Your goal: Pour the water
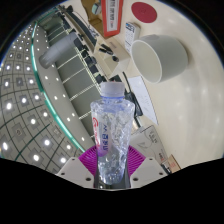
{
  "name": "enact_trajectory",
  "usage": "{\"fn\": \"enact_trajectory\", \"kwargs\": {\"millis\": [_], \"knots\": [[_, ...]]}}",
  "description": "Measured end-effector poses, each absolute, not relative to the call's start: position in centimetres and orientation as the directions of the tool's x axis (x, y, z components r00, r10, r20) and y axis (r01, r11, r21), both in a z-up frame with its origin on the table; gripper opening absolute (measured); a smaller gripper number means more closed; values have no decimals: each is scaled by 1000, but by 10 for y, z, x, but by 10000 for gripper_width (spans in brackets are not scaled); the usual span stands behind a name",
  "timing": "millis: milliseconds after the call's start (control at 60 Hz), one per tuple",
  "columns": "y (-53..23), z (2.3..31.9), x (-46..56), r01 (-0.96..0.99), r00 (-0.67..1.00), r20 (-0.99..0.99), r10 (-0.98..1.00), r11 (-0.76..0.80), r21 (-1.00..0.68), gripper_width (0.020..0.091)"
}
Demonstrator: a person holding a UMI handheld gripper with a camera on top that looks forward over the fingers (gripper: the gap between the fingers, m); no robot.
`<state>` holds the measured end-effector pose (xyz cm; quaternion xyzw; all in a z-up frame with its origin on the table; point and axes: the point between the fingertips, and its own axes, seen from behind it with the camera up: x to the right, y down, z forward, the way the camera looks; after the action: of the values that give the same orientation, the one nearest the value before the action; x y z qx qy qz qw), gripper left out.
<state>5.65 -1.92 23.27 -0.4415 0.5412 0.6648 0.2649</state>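
The gripper (pixel 112 165) is clamping a clear plastic water bottle (pixel 112 125), both fingers pressing in on its lower body so that the tongs are holding the bottle and nothing else. One purple pad (pixel 92 160) is showing at the bottle's eight o'clock side, and its partner is peeking out at about four o'clock. The bottle is reaching away from the fingers toward twelve o'clock, its label with red markings wrapping the middle and its neck end pointing forward. Whether a cap is sitting on the neck is too unclear to tell.

Beyond the bottle, at roughly one o'clock from its neck, a white cup (pixel 158 55) is lying in the view with its open mouth facing toward the bottle's side; the whole scene is appearing tilted, so the cup is likely standing on the light table (pixel 128 85) while the gripper is being held at an angle. The cup and bottle are apart, not touching.

Farther off, at about twelve o'clock, a white box with red print (pixel 112 15) is sitting on the table, and a round white item with a red mark (pixel 146 12) is lying near it, at about one o'clock. At ten o'clock, a ceiling with rows of small round lights (pixel 35 110) is filling that side, with a green strip running across it
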Motion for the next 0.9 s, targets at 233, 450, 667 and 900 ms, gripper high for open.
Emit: {"fn": "enact_trajectory", "kwargs": {"millis": [233, 450, 667, 900], "knots": [[-16, 204, 70, -763, -567, -806, -171, -260, 592, 356], [-16, 216, 57, -778, -478, -855, -201, -355, 518, 357], [-22, 255, 71, -882, 75, -995, -71, -469, -33, 359], [-12, 332, 160, -655, 695, -709, 119, -303, -692, 360]]}}
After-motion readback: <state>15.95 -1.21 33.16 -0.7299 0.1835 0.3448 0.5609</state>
